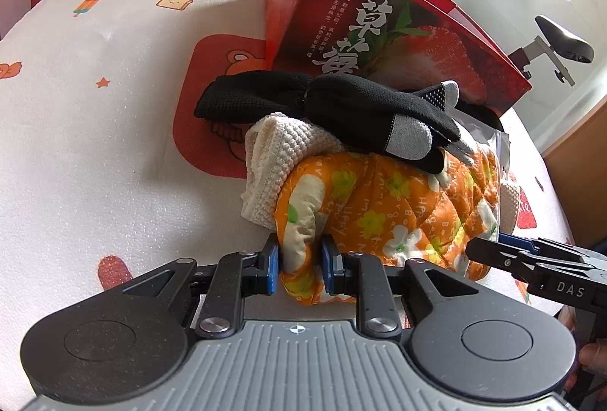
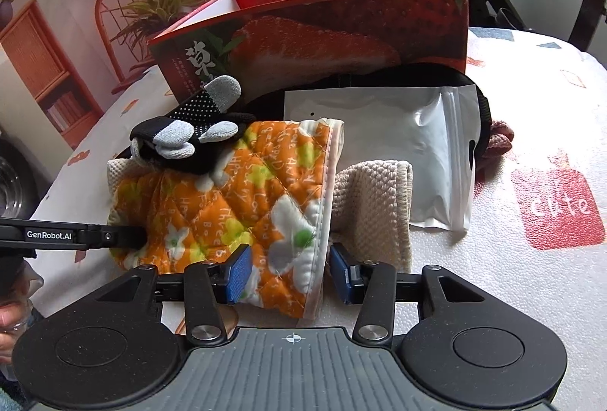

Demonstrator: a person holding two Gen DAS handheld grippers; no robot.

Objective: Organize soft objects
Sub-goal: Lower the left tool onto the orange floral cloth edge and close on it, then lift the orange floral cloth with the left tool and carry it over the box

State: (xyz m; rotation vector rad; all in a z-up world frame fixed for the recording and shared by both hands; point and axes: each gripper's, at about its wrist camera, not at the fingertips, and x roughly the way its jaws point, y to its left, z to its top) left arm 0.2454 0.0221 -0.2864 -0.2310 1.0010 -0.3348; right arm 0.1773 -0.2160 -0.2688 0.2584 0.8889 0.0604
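Left claw (image 1: 298,261) tilted down, clamped on orange mitt (image 1: 383,206), right claw (image 2: 290,272) angled down, astride its cuff, pads not pressing

Patterned tablecloth (image 1: 95,145), silver zip pouch (image 2: 398,145), exercise bike (image 1: 561,46)

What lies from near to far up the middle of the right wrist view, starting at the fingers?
Right gripper → orange floral oven mitt → white zip pouch → red strawberry box.
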